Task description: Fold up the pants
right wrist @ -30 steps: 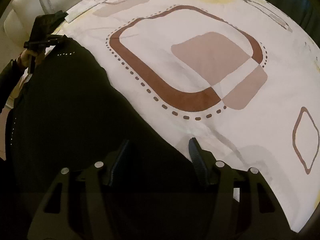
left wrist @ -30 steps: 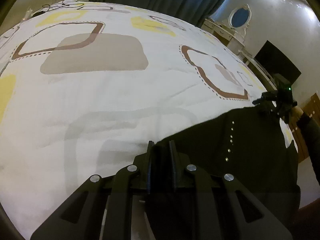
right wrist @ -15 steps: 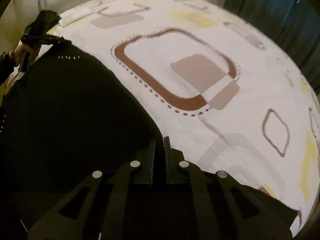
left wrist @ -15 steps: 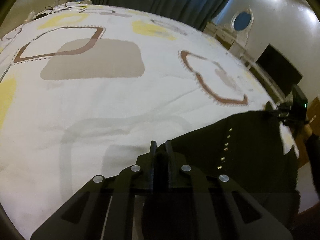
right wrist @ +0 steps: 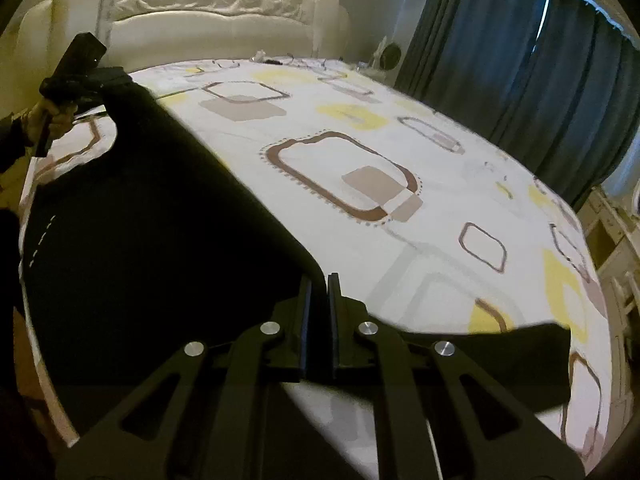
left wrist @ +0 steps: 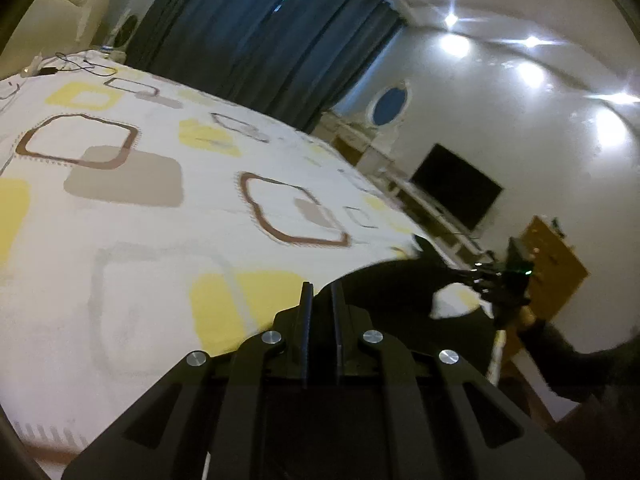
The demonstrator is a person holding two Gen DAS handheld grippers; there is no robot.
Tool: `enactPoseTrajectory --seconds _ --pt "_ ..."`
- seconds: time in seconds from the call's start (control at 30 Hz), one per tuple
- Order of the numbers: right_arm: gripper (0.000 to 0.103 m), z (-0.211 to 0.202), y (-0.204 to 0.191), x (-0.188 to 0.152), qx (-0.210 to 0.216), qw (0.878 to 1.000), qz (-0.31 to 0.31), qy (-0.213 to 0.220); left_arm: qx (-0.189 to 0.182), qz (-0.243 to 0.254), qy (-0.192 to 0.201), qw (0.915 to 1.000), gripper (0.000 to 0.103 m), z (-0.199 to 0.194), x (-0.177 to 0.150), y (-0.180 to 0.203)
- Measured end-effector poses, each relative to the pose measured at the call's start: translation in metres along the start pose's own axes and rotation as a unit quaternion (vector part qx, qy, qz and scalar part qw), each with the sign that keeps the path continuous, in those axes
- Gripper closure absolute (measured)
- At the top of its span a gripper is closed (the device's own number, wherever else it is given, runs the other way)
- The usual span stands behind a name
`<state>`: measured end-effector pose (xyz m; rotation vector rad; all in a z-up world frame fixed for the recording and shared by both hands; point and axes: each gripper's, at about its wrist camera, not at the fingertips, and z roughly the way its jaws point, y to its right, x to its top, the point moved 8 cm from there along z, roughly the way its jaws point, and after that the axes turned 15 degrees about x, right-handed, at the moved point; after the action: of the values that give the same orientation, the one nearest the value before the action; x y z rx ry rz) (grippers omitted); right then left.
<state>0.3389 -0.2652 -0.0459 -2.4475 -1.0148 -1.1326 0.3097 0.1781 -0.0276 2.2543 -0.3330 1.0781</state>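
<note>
The black pants (right wrist: 152, 240) hang stretched between my two grippers, lifted above the bed (right wrist: 360, 152). My left gripper (left wrist: 320, 292) is shut on one edge of the pants (left wrist: 392, 292). My right gripper (right wrist: 319, 284) is shut on the opposite edge. In the right wrist view the left gripper (right wrist: 108, 80) shows at the far left, pinching the cloth. In the left wrist view the right gripper (left wrist: 460, 273) shows at the right, pinching the cloth. A row of small white marks (right wrist: 40, 240) runs down the fabric.
The bed has a white sheet with brown, grey and yellow squares (left wrist: 140, 208). A padded cream headboard (right wrist: 208, 20) stands at its head. Dark blue curtains (right wrist: 520, 60) hang behind. A TV (left wrist: 456, 192), a white dresser with oval mirror (left wrist: 390, 106) and a wooden cabinet (left wrist: 556, 252) stand past the bed.
Both grippers have risen and tilted up, lifting the pants off the bed. The right gripper, open one second ago, has shut on the pants' edge.
</note>
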Motion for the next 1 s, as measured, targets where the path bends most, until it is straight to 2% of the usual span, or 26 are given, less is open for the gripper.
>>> enactPoseTrajectory --seconds 0.23,0.37,0.63,0.87,0.93,1.0 --pt "0.095 -0.025 -0.049 -0.047 -0.022 1.000 -0.004 0.022 -0.020 0.041 -0.024 0.9986 0.094 -0.041 -0.063 0.034" --pt "0.094 -0.029 -0.066 -0.073 -0.011 0.999 0.023 0.028 -0.016 0.040 -0.050 0.9978 0.094 -0.046 -0.094 0.036" --pt "0.093 -0.033 -0.093 -0.106 -0.018 0.999 0.036 0.021 -0.020 0.031 -0.067 0.9971 0.094 -0.052 -0.122 0.033" --pt "0.092 -0.038 -0.101 -0.128 -0.025 0.999 0.044 0.011 -0.024 0.049 -0.085 0.9949 0.094 -0.059 -0.135 0.040" --pt "0.093 -0.036 -0.102 -0.135 -0.024 0.999 0.046 0.000 -0.022 0.054 -0.111 0.9921 0.093 -0.055 -0.140 0.040" --pt "0.093 -0.035 -0.104 -0.143 -0.022 0.999 0.049 -0.009 0.006 0.066 -0.143 0.9876 0.093 -0.051 -0.151 0.035"
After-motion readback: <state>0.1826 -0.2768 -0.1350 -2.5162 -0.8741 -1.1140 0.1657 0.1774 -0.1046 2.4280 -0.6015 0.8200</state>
